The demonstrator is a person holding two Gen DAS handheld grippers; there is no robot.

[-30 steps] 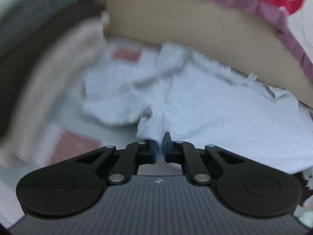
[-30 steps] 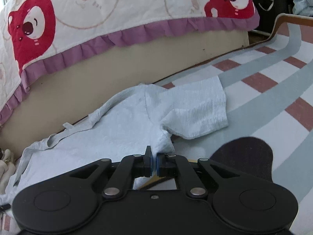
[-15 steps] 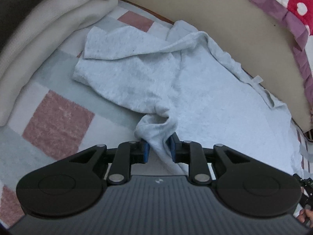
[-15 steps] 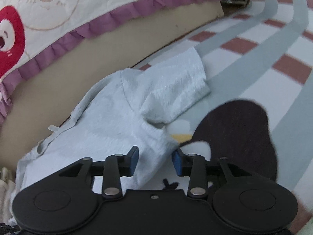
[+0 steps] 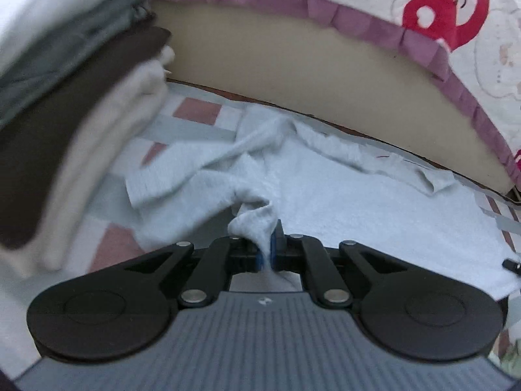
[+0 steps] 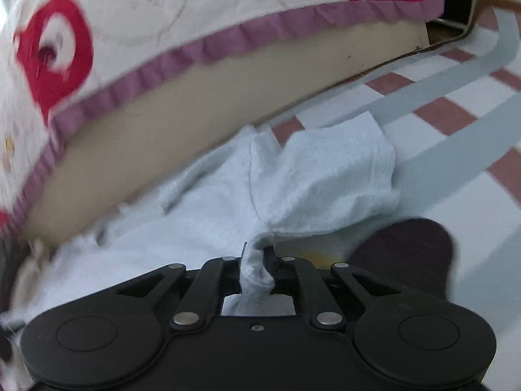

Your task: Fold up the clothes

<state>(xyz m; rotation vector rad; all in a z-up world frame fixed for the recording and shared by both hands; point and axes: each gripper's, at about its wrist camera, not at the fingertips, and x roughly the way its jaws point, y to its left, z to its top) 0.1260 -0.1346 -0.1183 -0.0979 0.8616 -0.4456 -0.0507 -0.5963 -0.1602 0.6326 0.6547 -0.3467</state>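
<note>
Left wrist view showed the left hand-held gripper [image 5: 267,250] pinched tight on a bunched bit of the pale blue T-shirt [image 5: 358,202], near where the left sleeve [image 5: 182,176] met the body. The shirt lay spread on the striped rug [image 5: 195,112] on the floor, its neck edge close to the beige side of the bed [image 5: 325,65], and that sleeve sat crumpled and partly turned over. A stack of folded clothes [image 5: 65,123] stood just to the left, blurred.

In the right wrist view the right hand-held gripper [image 6: 259,268] was likewise closed on a twist of the T-shirt [image 6: 202,215], beside the right sleeve [image 6: 332,176]. That sleeve lay fairly flat on the rug [image 6: 456,75], with a dark patch [image 6: 403,254] of the rug pattern just beside it. The ruffled bedcover [image 6: 228,36] hung above.

Both grips held only a small gather of cloth, so the risks seemed to lie there. A thin pinch could slip out if the shirt was lifted or pulled quickly, dropping one side and skewing any fold. The crumpled left sleeve could get trapped inside a fold and leave a lump. Uneven travel of the two grippers would likely drag the body askew, and a wide swing on the left might brush the stack and topple it.
</note>
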